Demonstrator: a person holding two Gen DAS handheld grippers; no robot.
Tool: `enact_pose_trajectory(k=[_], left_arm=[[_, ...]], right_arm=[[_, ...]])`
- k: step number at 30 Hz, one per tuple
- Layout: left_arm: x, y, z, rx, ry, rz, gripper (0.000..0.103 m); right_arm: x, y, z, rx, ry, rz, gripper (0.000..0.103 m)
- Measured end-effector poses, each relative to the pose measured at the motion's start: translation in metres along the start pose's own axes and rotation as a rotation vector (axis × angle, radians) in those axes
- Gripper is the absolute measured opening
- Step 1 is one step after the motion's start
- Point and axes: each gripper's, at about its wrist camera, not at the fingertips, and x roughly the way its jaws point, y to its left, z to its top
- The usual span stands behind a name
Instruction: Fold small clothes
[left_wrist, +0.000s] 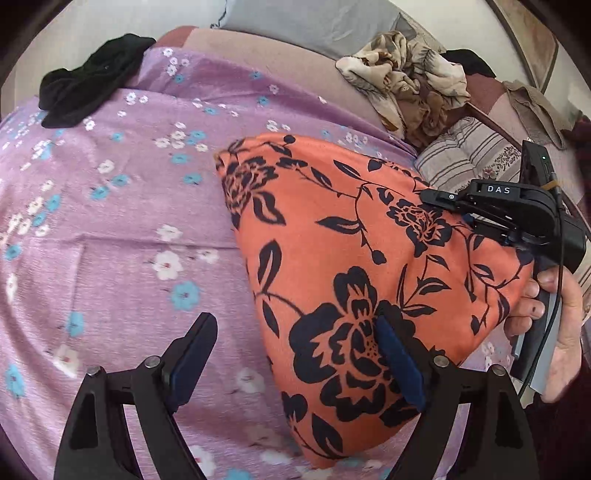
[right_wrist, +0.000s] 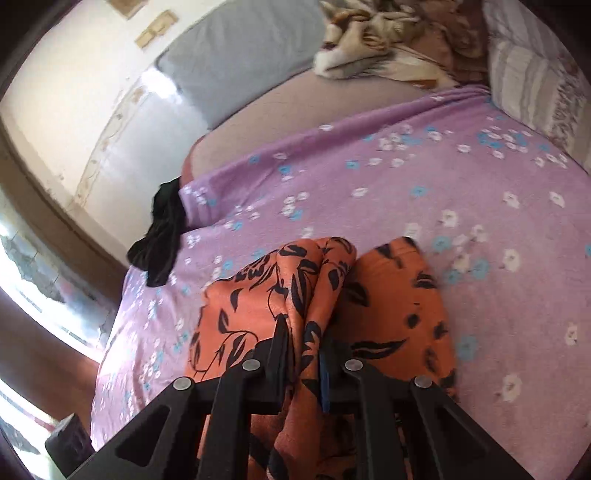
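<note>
An orange garment with black flowers (left_wrist: 351, 266) lies folded on the purple flowered bedsheet (left_wrist: 129, 221). My left gripper (left_wrist: 295, 332) is open just above the garment's near left edge, its right finger over the cloth. My right gripper (left_wrist: 461, 210) shows at the garment's right edge, held by a hand. In the right wrist view the right gripper (right_wrist: 304, 332) is shut on a bunched fold of the orange garment (right_wrist: 391, 306), which rises between the fingers.
A black garment (left_wrist: 88, 81) lies at the sheet's far left corner, also in the right wrist view (right_wrist: 162, 236). A crumpled beige patterned cloth (left_wrist: 406, 81), a grey pillow (left_wrist: 314, 22) and a striped cushion (left_wrist: 469, 155) lie at the back right.
</note>
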Motion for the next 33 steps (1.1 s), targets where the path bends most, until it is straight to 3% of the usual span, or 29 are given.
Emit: enact_pose_trajectory(k=[3, 5, 9, 12, 15, 17, 19, 20, 21, 24, 26, 30, 33], left_arm=[[0.018, -0.019, -0.008, 0.036, 0.046, -0.027, 0.088], [0.021, -0.024, -0.010, 0.036, 0.057, -0.045, 0.088], [0.015, -0.016, -0.002, 0.009, 0.079, -0.076, 0.088], [0.001, -0.003, 0.003, -0.036, 0.036, -0.072, 0.088], [-0.013, 0.010, 0.009, -0.061, -0.015, -0.061, 0.088], [-0.014, 0.016, 0.009, -0.066, -0.018, -0.022, 0.088], [-0.007, 0.022, 0.010, -0.091, -0.004, -0.020, 0.088], [-0.006, 0.026, 0.008, -0.108, 0.003, -0.024, 0.088], [-0.003, 0.025, 0.009, -0.115, 0.008, -0.024, 0.088], [0.001, 0.017, 0.008, -0.069, 0.009, -0.004, 0.088], [0.006, 0.015, 0.007, -0.055, 0.016, -0.004, 0.088], [0.013, 0.016, 0.005, -0.066, 0.044, -0.020, 0.089], [0.013, 0.019, 0.006, -0.070, 0.050, -0.027, 0.090]], right_arm=[[0.000, -0.030, 0.002, 0.068, 0.026, -0.113, 0.013], [-0.007, -0.040, 0.003, 0.086, 0.029, -0.137, 0.010], [-0.021, -0.036, 0.004, 0.057, -0.018, -0.090, 0.006], [-0.017, -0.033, 0.003, 0.072, 0.023, -0.053, 0.008], [-0.019, -0.043, 0.012, 0.157, -0.006, 0.015, 0.010], [-0.018, -0.049, 0.023, 0.168, -0.024, 0.058, 0.032], [-0.016, -0.053, 0.034, 0.174, -0.030, 0.138, 0.047], [-0.010, -0.053, 0.042, 0.207, -0.010, 0.206, 0.067], [-0.010, -0.053, 0.042, 0.207, -0.010, 0.206, 0.072], [-0.002, -0.044, 0.051, 0.151, -0.005, 0.107, 0.072], [0.010, -0.047, 0.057, 0.129, 0.015, 0.086, 0.072], [0.048, -0.062, 0.061, 0.150, 0.135, 0.135, 0.069], [0.069, -0.066, 0.058, 0.149, 0.221, 0.173, 0.061]])
